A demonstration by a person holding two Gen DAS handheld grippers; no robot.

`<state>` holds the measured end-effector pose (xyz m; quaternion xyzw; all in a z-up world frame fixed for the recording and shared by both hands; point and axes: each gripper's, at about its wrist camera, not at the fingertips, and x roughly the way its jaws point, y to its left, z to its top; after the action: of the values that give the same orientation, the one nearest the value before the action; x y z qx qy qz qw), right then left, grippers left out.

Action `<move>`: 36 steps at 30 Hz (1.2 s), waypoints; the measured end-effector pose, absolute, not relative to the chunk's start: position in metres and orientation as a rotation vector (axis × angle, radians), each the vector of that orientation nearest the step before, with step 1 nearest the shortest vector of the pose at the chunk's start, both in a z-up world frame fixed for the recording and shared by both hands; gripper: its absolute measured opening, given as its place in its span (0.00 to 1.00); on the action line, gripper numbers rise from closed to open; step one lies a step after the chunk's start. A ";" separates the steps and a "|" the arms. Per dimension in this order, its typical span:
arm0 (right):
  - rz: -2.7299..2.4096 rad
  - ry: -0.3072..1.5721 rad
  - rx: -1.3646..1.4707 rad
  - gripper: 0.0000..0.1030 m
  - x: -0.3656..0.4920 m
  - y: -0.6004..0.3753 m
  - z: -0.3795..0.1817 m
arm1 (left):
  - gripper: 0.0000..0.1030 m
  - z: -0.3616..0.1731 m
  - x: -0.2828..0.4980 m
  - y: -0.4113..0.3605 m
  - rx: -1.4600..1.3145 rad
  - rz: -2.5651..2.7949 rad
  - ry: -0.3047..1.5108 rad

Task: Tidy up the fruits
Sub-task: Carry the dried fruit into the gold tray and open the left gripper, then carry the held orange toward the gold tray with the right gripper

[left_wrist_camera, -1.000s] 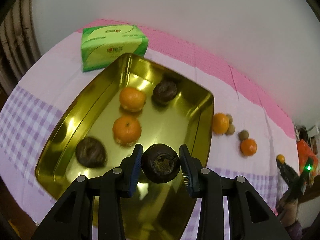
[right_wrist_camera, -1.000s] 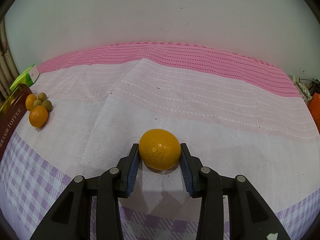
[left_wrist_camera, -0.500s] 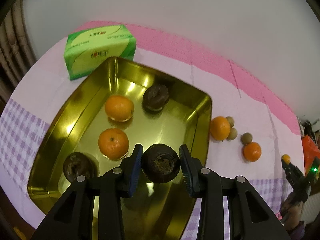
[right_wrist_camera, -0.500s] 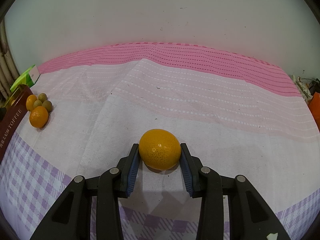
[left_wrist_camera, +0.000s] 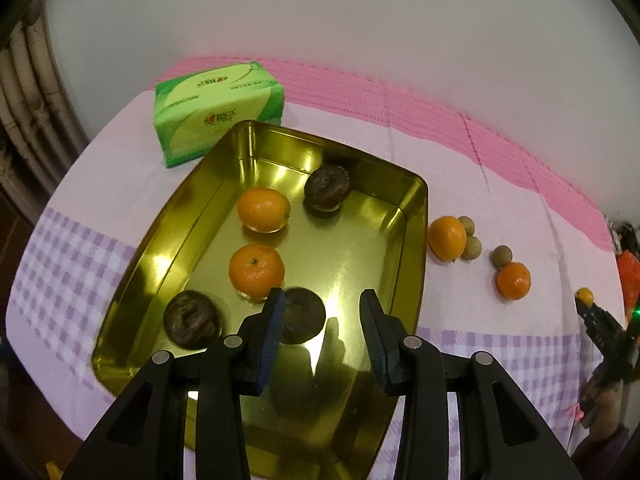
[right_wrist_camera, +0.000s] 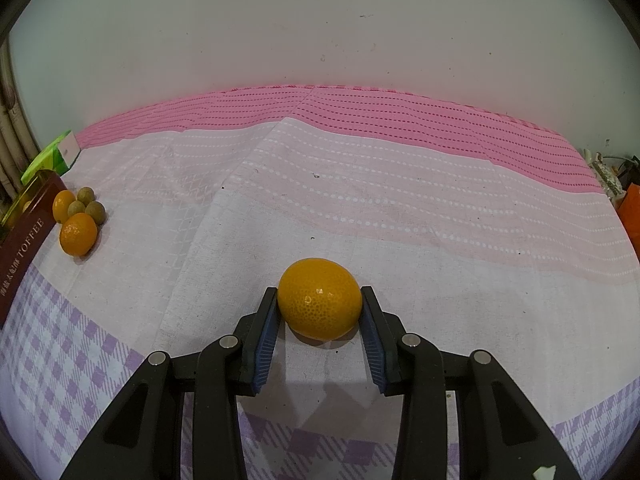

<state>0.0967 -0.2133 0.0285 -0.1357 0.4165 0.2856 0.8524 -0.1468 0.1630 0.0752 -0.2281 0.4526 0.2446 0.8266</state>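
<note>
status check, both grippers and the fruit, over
Left gripper open, jaws just widened, dark fruit released into gold tin. Right gripper shut on orange on the tablecloth. Nothing blocking.

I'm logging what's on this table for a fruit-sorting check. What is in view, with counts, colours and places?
gold tray: 1, gold, left on the cloth
oranges in tray: 2, orange
dark fruits in tray: 3, dark brown; one lies free between the left fingers
loose oranges: 2, orange, right of tray
small round fruits: 3, tan, among the loose oranges
tissue pack: 1, green, behind tray
tablecloth: 1, pink and lilac check
left gripper: open, over tray
right gripper: shut on held orange
</note>
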 end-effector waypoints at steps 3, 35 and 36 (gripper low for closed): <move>0.601 0.876 -0.286 0.36 0.096 -0.213 0.029 | 0.40 0.083 -0.156 0.161 -0.488 0.535 0.951; 0.639 0.850 -0.270 0.35 0.056 -0.216 0.049 | 0.72 0.115 -0.249 0.118 -0.350 0.842 0.863; 0.641 0.848 -0.268 0.35 0.055 -0.216 0.051 | 0.72 0.114 -0.249 0.118 -0.346 0.843 0.864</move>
<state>0.0549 -0.2159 0.0508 -0.1274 0.4032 0.3048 0.8534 -0.2491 0.1179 0.1143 -0.1619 0.4043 0.3943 0.8092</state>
